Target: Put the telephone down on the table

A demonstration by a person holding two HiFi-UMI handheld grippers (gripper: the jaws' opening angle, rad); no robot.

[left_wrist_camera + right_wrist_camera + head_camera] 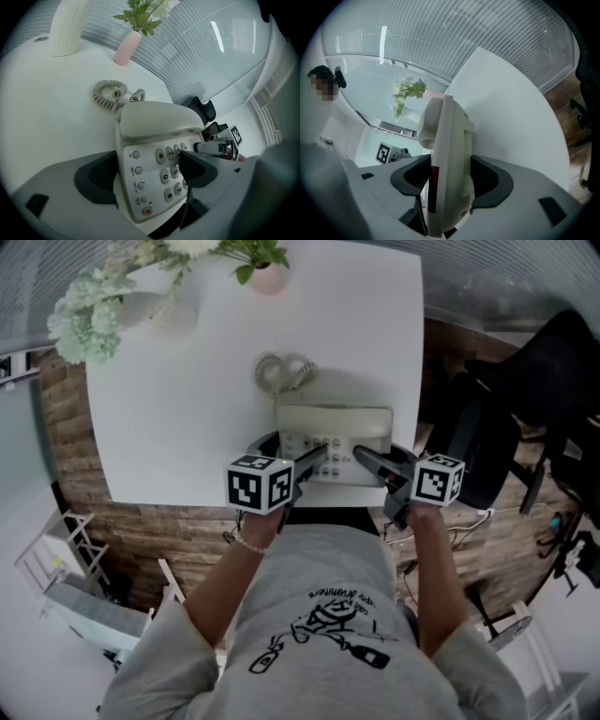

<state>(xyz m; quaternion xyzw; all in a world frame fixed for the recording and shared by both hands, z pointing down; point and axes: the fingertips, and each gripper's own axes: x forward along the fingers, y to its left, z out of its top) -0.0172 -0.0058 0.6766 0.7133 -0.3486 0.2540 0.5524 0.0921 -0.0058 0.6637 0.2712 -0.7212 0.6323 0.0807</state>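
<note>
Clamped onto the telephone [447, 140] with the right claw [450, 173], prob to steady it on the table [511, 103]; spread wide around it with the left claw [147, 161], no squeeze.

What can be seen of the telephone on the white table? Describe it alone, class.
The telephone is an off-white plastic desk set sitting near the person's edge of the white table. Its handset lies in the cradle, and the coiled cord is bunched behind it. Round number keys and one red button face up. The left gripper stands open around one front corner. The right gripper has its pads pressed on the other side.
</note>
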